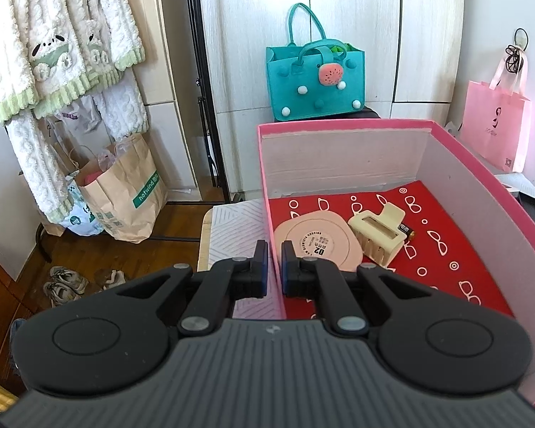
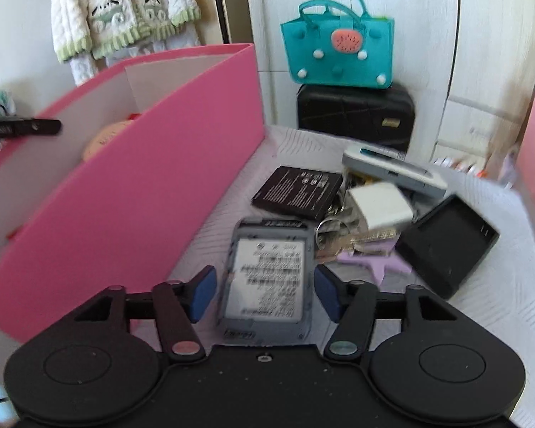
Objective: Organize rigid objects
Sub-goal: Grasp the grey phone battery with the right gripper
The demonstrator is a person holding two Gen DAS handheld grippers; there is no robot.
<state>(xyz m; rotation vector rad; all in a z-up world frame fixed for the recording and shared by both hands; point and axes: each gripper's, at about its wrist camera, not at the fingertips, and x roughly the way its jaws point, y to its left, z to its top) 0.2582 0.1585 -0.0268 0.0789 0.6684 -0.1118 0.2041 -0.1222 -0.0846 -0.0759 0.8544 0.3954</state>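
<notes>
The left gripper (image 1: pixel 274 267) pinches the pink box's (image 1: pixel 342 125) left wall with nearly shut jaws. Inside, at 1 o'clock from it, lie a pink round case (image 1: pixel 317 244) and a cream hair clip (image 1: pixel 380 239), touching. The right gripper (image 2: pixel 265 294) is wide open around a gray battery (image 2: pixel 265 281) on the table. A black battery (image 2: pixel 297 192) lies at 12 o'clock, a white charger (image 2: pixel 380 205) at 1 o'clock.

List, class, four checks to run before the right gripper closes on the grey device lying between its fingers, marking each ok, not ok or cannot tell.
1. Right gripper open wide enough: ok.
2. Grey device sits between the fingers: ok.
3. Pads level with its sides: cannot tell, the image is blurred.
4. Pink box has bare floor beside the hair clip and round compact: ok.
5. Left gripper, nearly shut at the box wall, holds nothing: ok.
</notes>
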